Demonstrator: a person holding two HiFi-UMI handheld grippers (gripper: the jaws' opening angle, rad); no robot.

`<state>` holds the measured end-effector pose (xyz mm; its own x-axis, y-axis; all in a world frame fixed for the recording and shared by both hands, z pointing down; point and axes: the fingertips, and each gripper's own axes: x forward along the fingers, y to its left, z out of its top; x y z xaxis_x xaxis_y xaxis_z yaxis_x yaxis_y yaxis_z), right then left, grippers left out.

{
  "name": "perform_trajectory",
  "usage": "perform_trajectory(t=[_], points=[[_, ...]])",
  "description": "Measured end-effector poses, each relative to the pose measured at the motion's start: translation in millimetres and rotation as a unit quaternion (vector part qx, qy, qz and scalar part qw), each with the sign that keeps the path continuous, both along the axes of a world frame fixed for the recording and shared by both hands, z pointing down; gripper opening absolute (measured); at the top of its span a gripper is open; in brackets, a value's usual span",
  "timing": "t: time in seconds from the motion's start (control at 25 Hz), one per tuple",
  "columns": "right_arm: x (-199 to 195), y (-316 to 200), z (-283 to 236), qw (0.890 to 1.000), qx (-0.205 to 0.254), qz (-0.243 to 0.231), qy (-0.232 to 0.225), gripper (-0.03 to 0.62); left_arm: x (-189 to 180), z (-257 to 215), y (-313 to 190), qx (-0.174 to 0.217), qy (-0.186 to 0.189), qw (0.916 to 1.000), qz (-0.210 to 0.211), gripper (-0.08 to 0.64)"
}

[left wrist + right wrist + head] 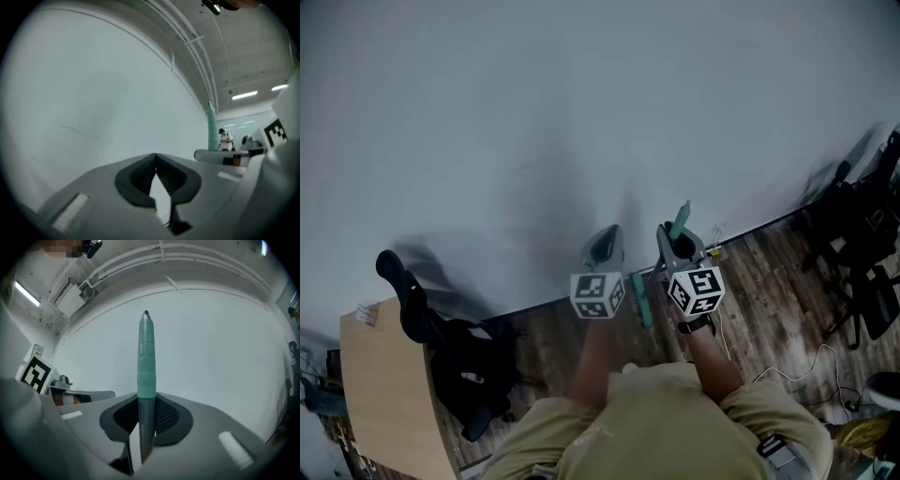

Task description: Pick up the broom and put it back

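Note:
The broom stands upright close to the white wall, its green grip (680,219) rising above my right gripper (676,243) and a green lower part (639,302) showing near the floor. In the right gripper view my right gripper (146,397) is shut on the dark shaft just under the green grip (146,357). My left gripper (605,246) hangs level beside it on the left, apart from the broom. Its jaws meet at the tips (155,155) with nothing between them. From the left gripper view the green grip (212,126) shows off to the right.
The white wall (581,112) fills the space straight ahead. A wooden desk (384,394) and a black chair with a bag (441,347) stand at the left. Black office chairs (862,244) and a cable (787,367) on the wood floor are at the right. A person (226,139) stands far off.

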<state>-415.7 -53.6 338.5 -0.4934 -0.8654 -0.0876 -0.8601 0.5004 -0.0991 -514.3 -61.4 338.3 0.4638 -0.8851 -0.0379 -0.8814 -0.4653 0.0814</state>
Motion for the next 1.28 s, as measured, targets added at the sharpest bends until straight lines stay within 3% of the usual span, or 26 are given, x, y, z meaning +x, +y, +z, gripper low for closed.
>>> perform_trajectory(t=[0.28,0.48,0.72,1.08,1.28], points=[[115.0,18.4,-6.8,0.997,-0.012,0.072,-0.013,0.055,130.0,-2.9,-5.7,-0.013,0.015,0.9966,0.08,0.003],[223.2,49.5,-18.0,0.991,-0.004,0.132,-0.024,0.057,252.5,-1.6,23.6,-0.022,0.007,0.9872,0.158,0.003],[333.8,79.7,-0.2,0.979,-0.024,0.202,-0.025,0.071,360.6,8.9,47.4,-0.033,-0.007,0.9762,0.214,0.003],[484.6,150.6,27.1,0.956,-0.041,0.289,-0.042,0.074,496.0,39.6,105.9,-0.055,-0.019,0.9597,0.275,0.003],[549.2,192.8,54.5,0.934,-0.061,0.346,-0.063,0.074,557.9,60.5,133.2,-0.072,-0.032,0.9435,0.322,0.003]])
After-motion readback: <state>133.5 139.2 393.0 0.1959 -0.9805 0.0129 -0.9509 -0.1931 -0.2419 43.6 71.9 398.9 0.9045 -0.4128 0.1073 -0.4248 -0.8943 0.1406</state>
